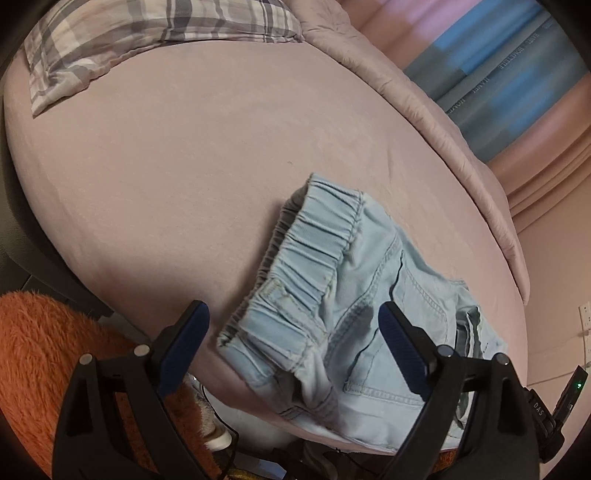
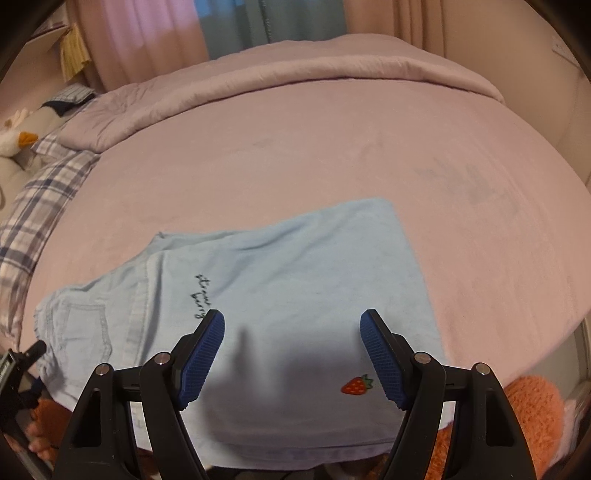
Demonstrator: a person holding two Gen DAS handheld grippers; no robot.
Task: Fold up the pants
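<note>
Two tongs, both mine, hang open and hold nothing above pale blue pants (image 2: pixel 280 295) lying on a pink bed (image 1: pixel 184 166). My left tongs (image 1: pixel 293 334) face the elastic waistband (image 1: pixel 295 258); my right tongs (image 2: pixel 291 354) face the legs, which seem already doubled, ready for a fold.

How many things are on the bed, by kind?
Light blue pants: 1
Plaid pillows: 1
Pink comforters: 1
Total: 3
Both grippers, left and right, hover with jaws open.
</note>
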